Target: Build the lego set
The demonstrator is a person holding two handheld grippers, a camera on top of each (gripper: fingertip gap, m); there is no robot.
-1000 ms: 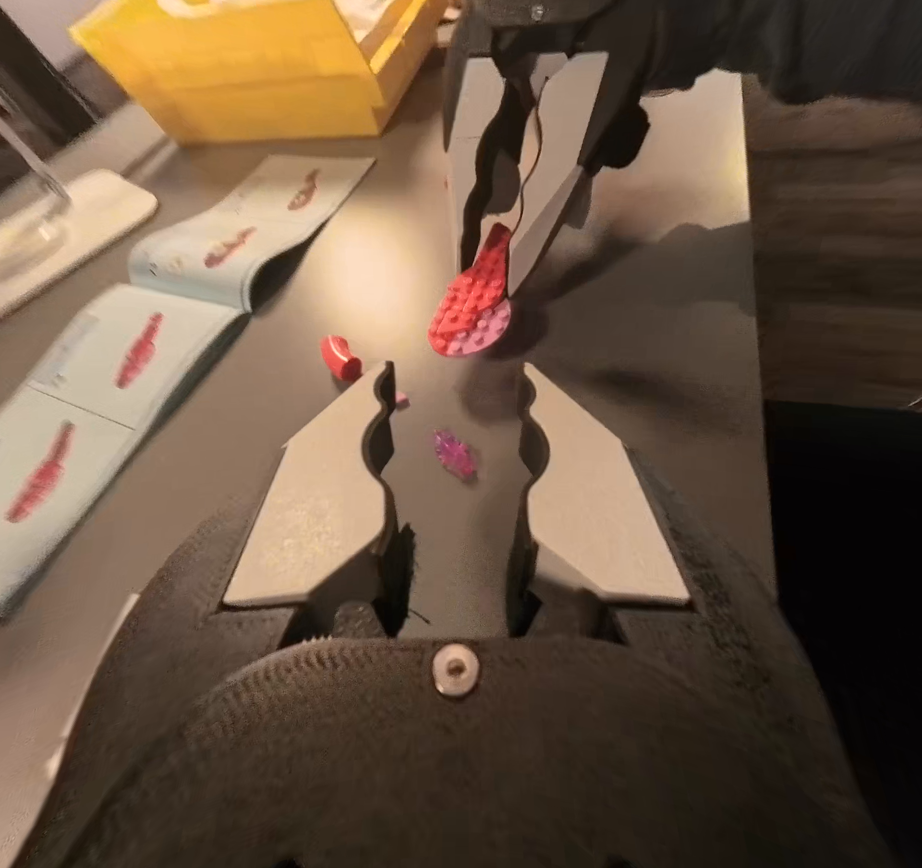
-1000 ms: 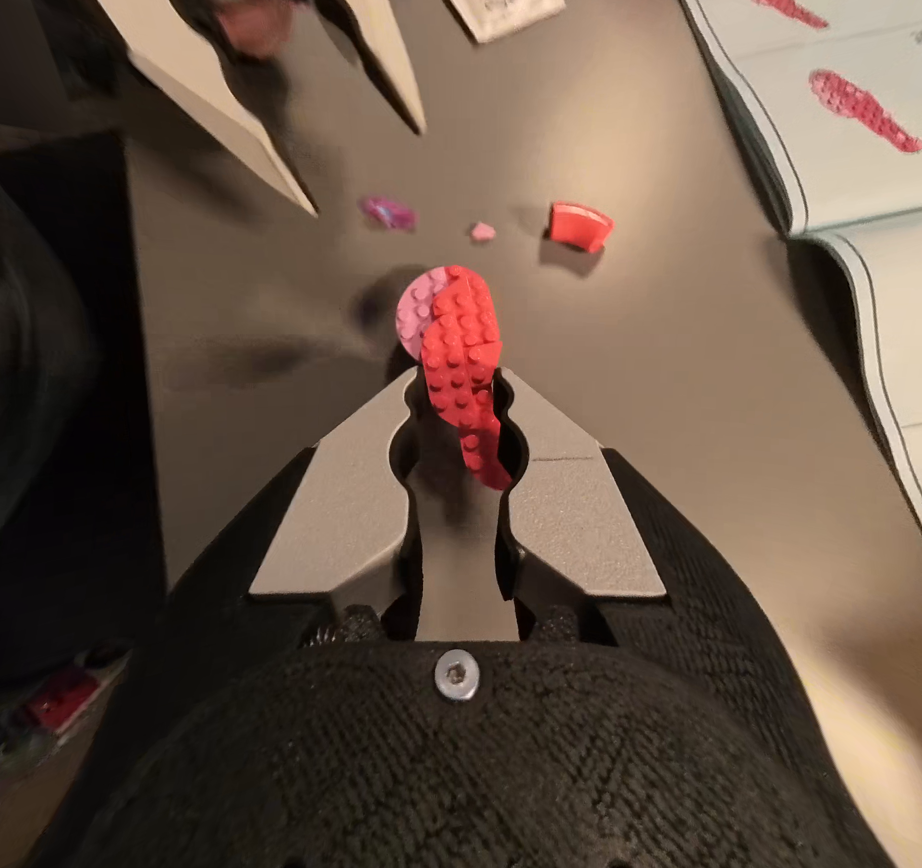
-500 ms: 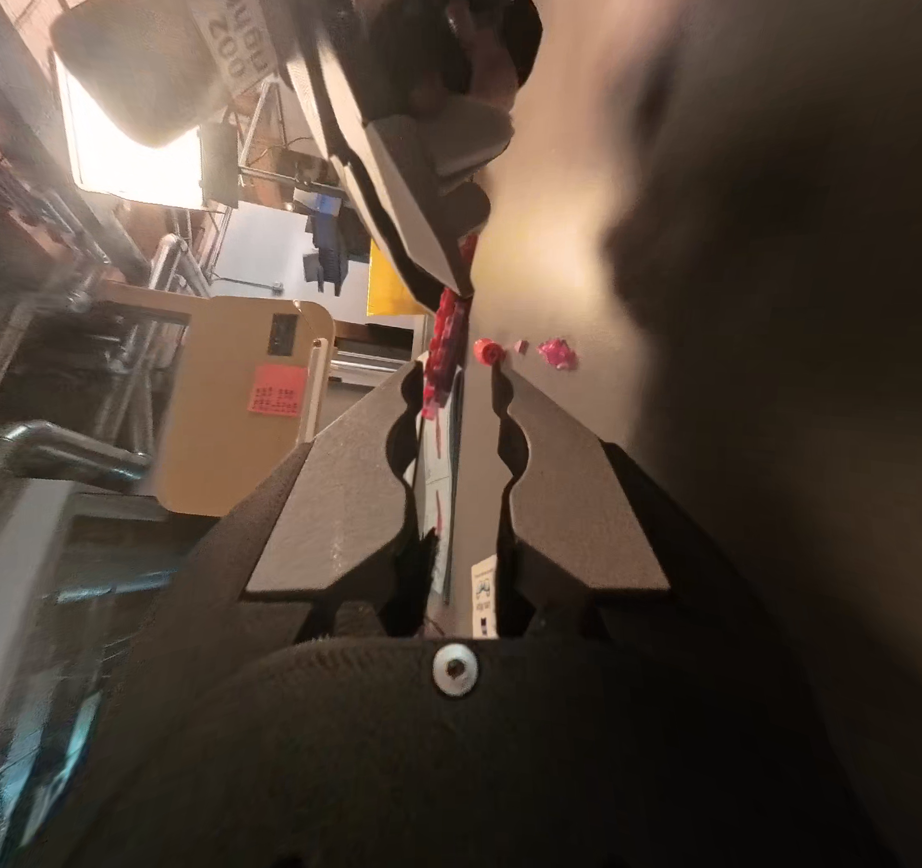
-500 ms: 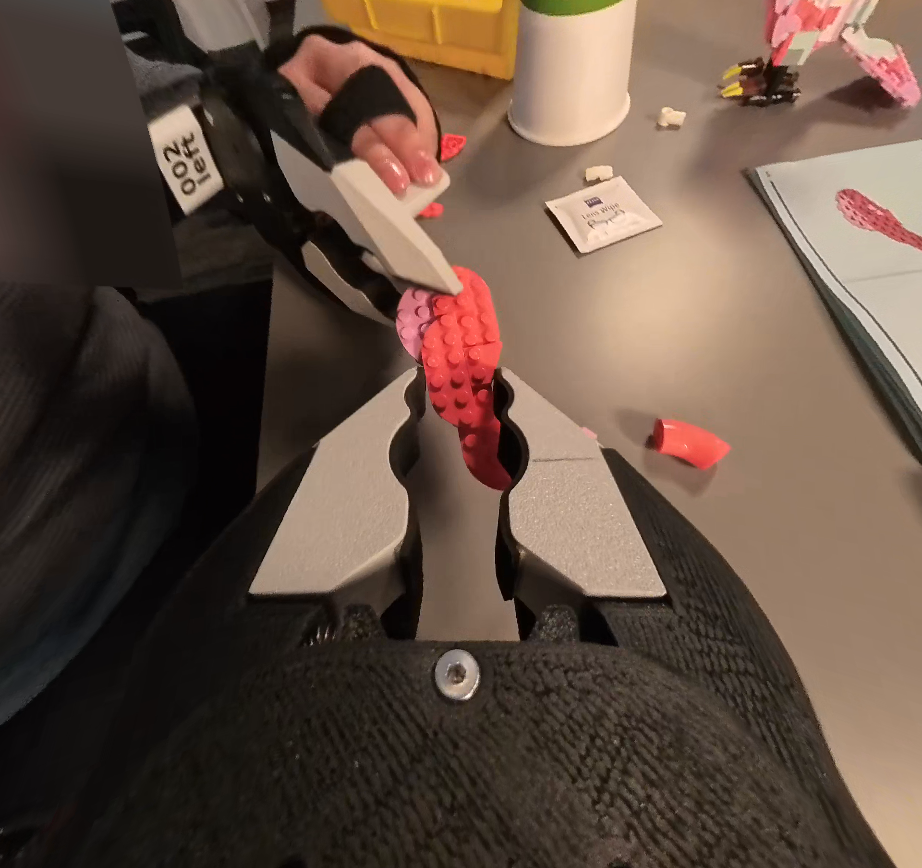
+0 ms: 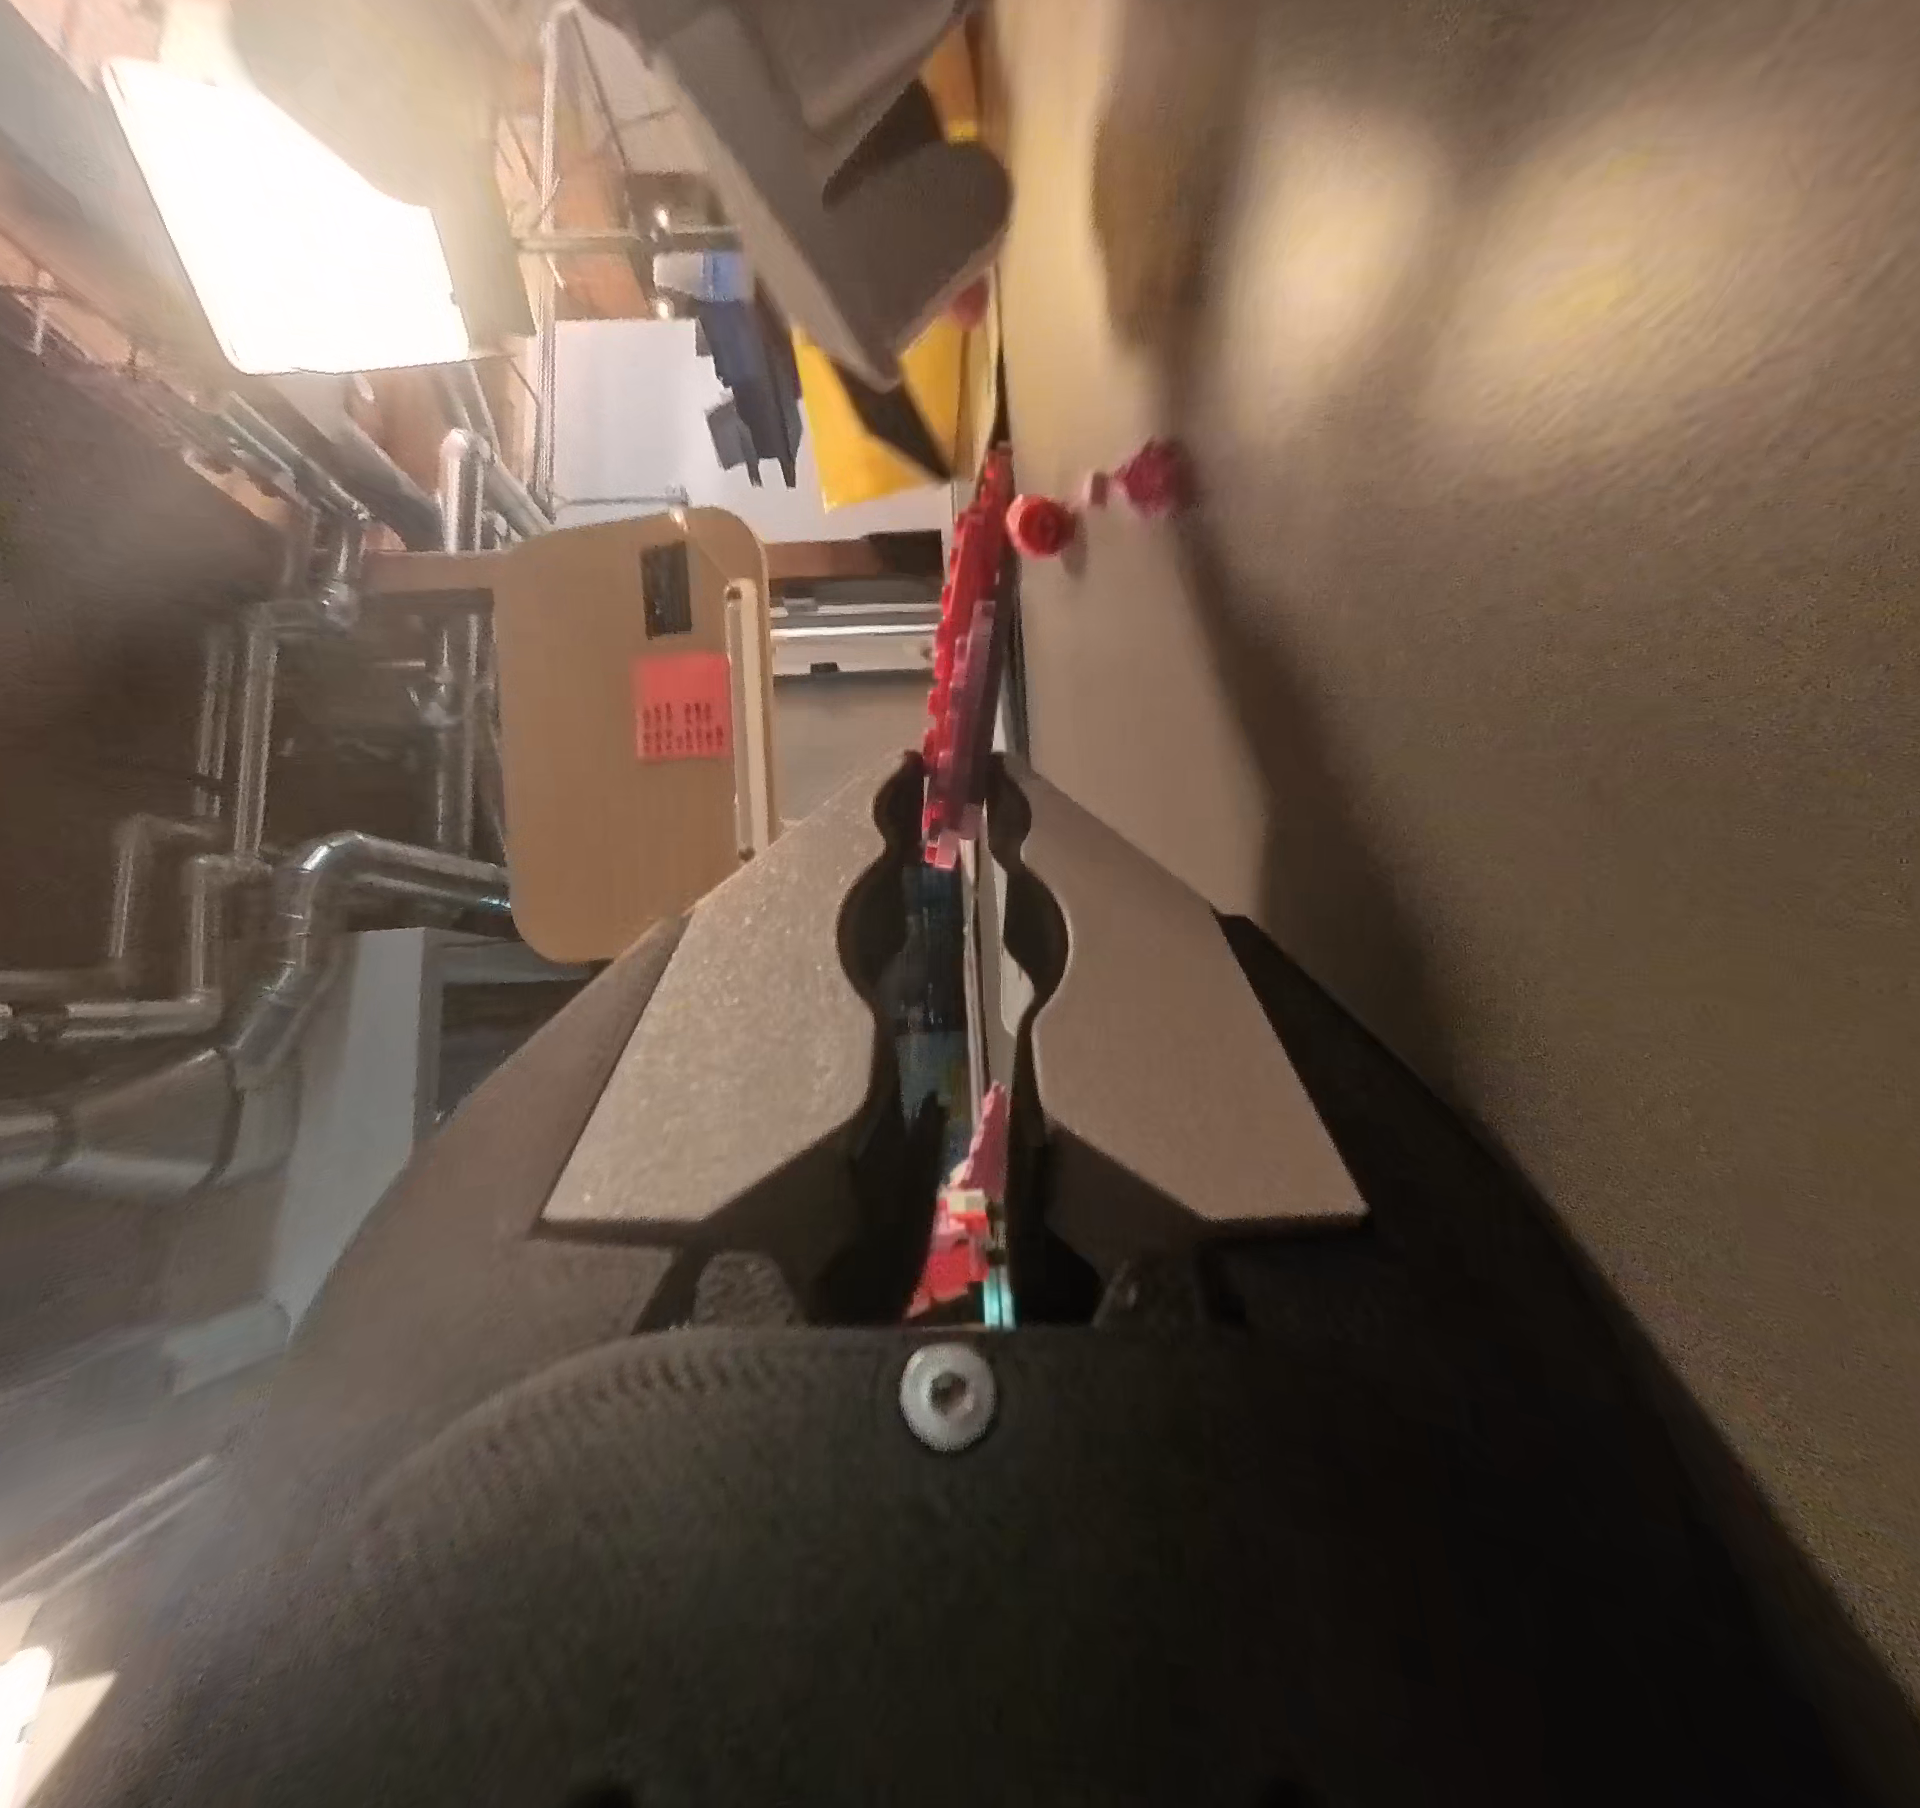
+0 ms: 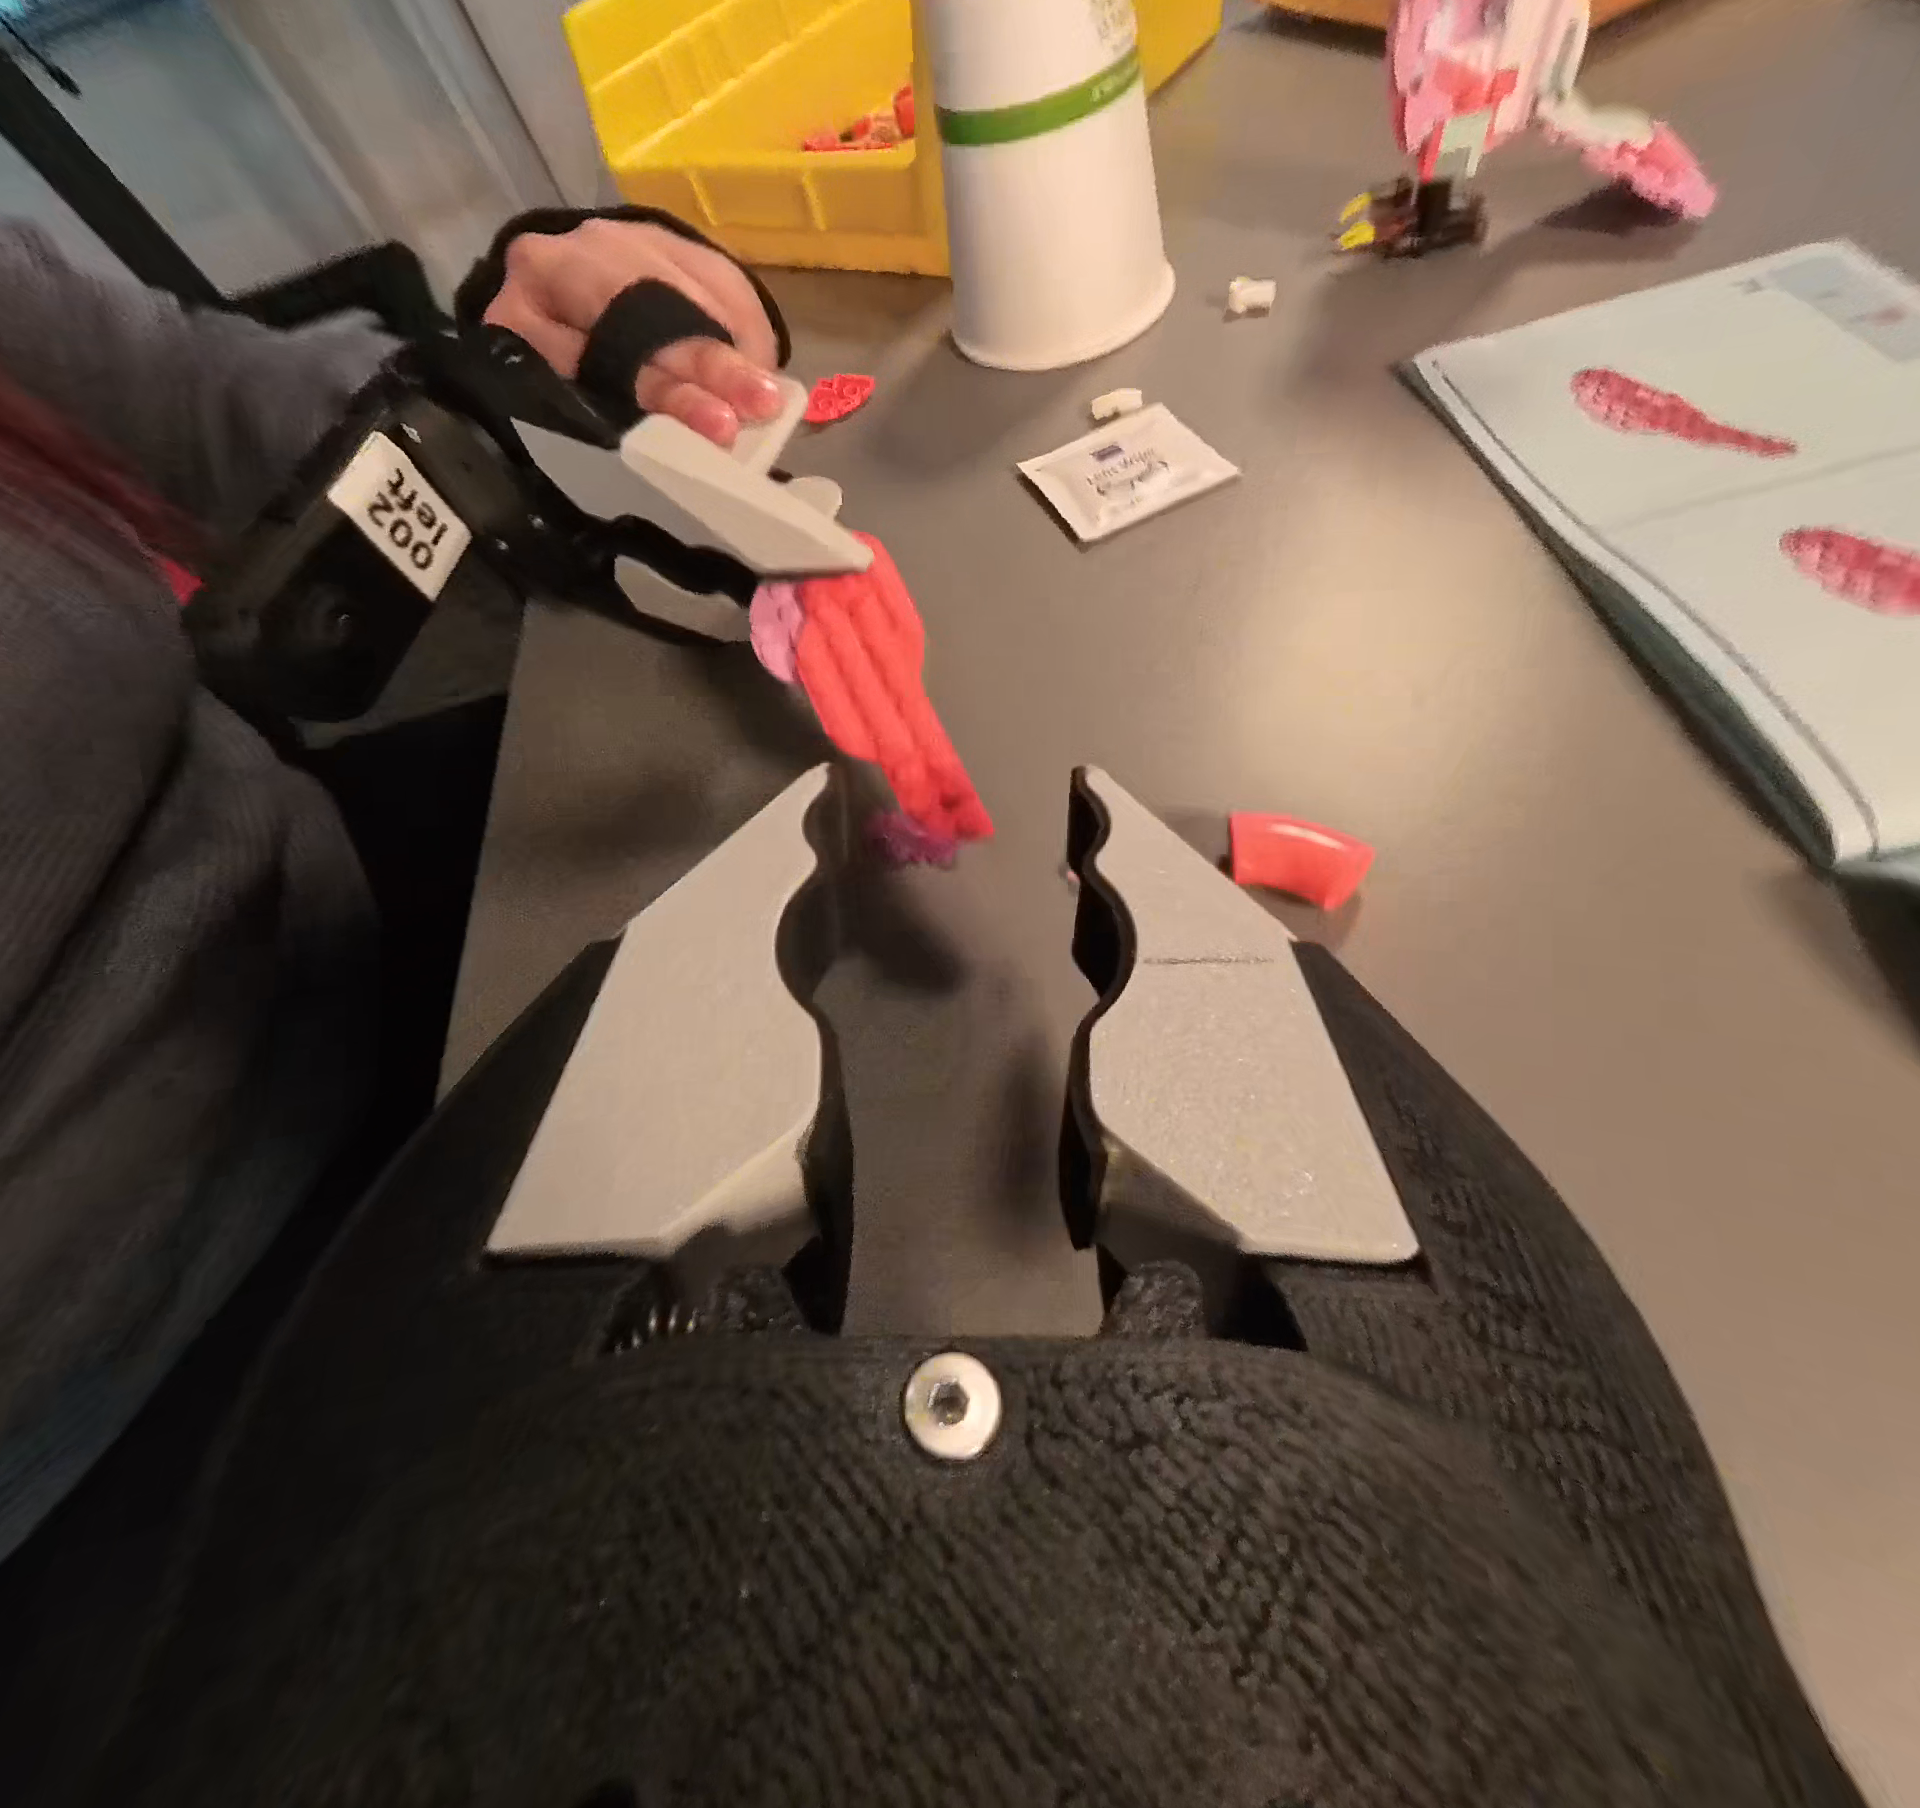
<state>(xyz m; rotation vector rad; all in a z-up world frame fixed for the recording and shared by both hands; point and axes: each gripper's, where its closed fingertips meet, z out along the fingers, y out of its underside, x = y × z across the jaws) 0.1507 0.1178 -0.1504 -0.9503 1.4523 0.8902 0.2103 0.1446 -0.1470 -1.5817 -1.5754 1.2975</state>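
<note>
Left claw (image 6: 831,574) grips red brick plate (image 6: 883,688); right claw (image 6: 951,792) gapes near curved red piece (image 6: 1299,854).

cup (image 6: 1044,148) before bin (image 6: 748,96), booklet (image 6: 1714,470) right

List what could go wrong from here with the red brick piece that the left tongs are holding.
1. The left tongs pinch the red brick piece only at one end, and the rest hangs free above the table; it may pivot or slip out.
2. The right tongs stand open with nothing in them, so nothing backs up that hold.
3. If it drops, it may scatter the purple piece below it.
</note>
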